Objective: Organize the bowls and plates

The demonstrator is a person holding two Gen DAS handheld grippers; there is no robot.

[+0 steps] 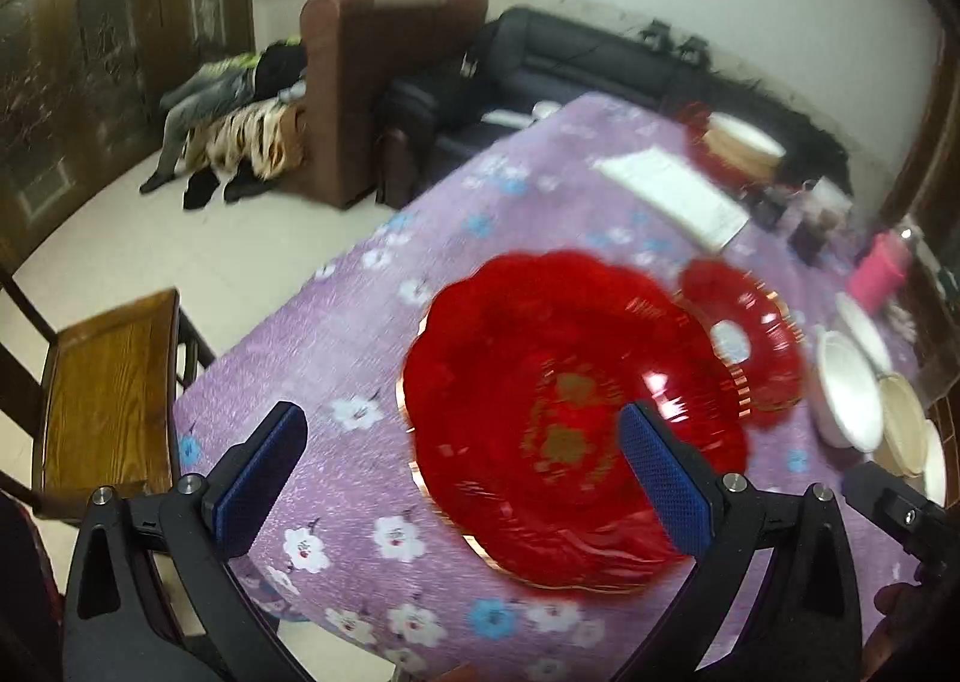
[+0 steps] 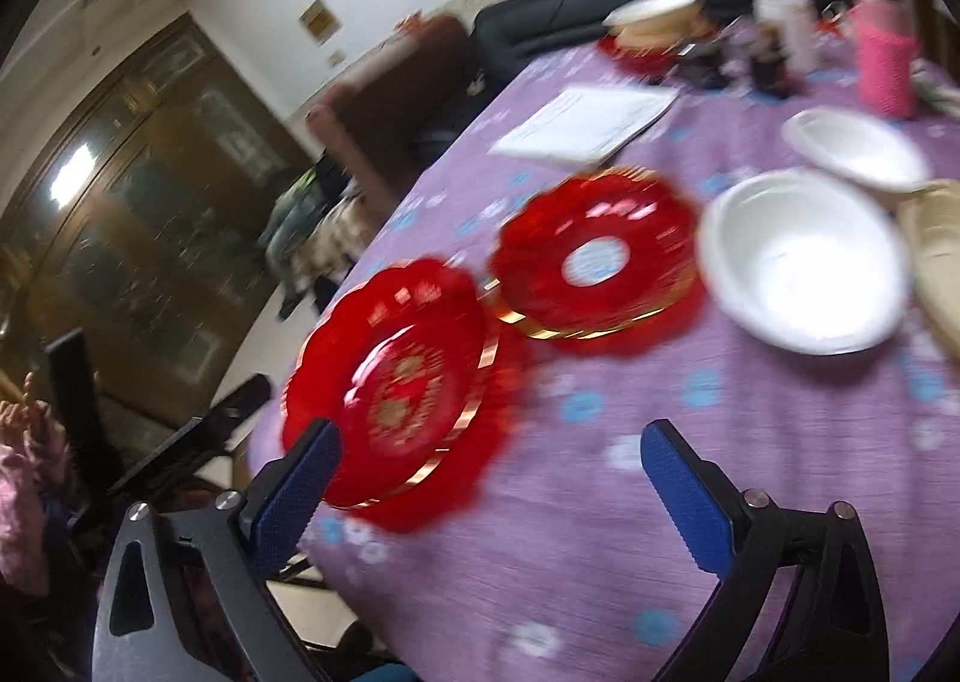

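Nothing looks sorted yet. Both tongs, left (image 1: 462,472) and right (image 2: 492,478), are spread and hold nothing. 2 red plates (image 2: 390,382) (image 2: 600,256) and white bowls (image 2: 804,262) lie separately on the tabletop (image 2: 600,532) ahead of them, unstacked.

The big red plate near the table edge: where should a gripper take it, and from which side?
Probably by the scalloped rim of the big red plate, on the side nearest the table edge. The plate lies flat and shallow, so only its raised rim offers a pinch, and the smaller red plate crowds the far side. The open left gripper already faces that near rim.
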